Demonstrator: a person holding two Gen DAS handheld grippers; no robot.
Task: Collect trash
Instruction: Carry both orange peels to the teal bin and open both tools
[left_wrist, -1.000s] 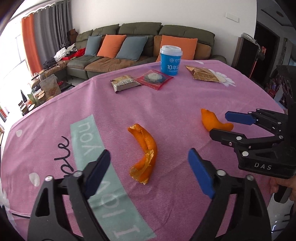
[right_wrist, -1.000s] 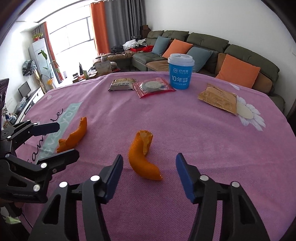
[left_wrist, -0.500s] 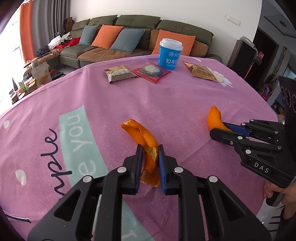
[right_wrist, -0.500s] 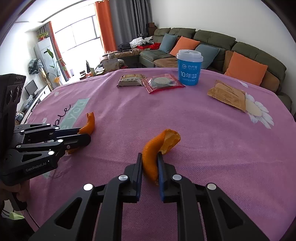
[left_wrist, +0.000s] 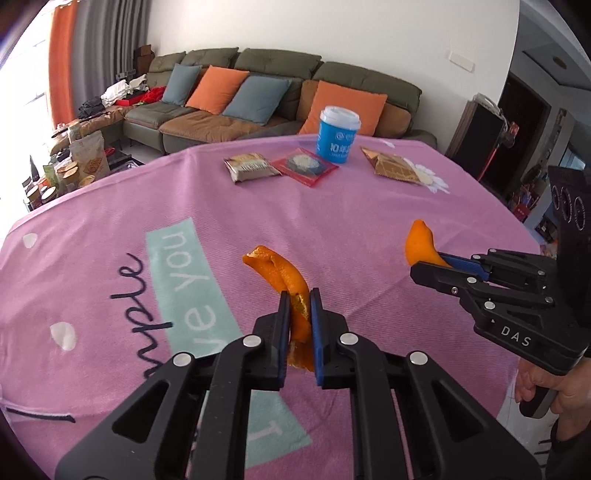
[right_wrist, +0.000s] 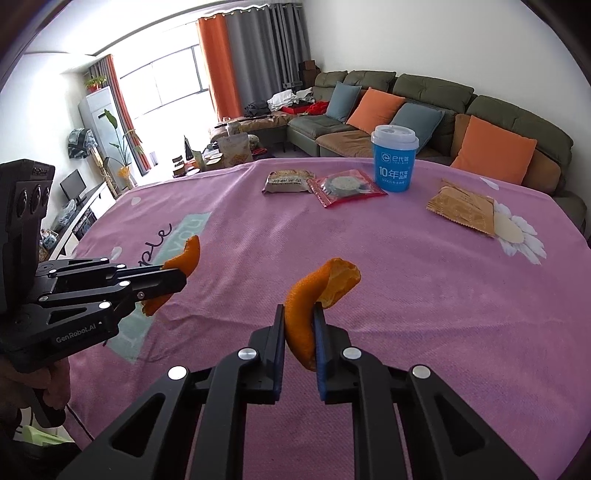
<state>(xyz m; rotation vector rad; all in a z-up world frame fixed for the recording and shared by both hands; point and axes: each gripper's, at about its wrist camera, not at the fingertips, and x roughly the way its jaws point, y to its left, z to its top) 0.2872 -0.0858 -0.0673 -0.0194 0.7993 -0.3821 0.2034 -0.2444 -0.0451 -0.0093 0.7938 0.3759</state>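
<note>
Two curled strips of orange peel are off the pink tablecloth (left_wrist: 332, 206). My left gripper (left_wrist: 297, 295) is shut on the long peel (left_wrist: 284, 277), whose top end sticks up past the blue pads. In the right wrist view my right gripper (right_wrist: 299, 310) is shut on the thicker peel (right_wrist: 325, 286), which curls over to the right above the pads. Each gripper also shows in the other's view: the right gripper (left_wrist: 424, 264) with its peel (left_wrist: 419, 243) at the right, the left gripper (right_wrist: 177, 280) with its peel (right_wrist: 186, 258) at the left.
At the far side of the table stand a blue paper cup (left_wrist: 338, 134), a grey snack packet (left_wrist: 249, 168), a red wrapper (left_wrist: 304, 166) and a brown wrapper (left_wrist: 391, 170). A green sofa (left_wrist: 280, 96) with cushions lies behind. A hand (left_wrist: 554, 387) grips the right handle.
Both grippers went from open around the peels lying on the cloth to shut on them. Both peels have since come up off the table.
</note>
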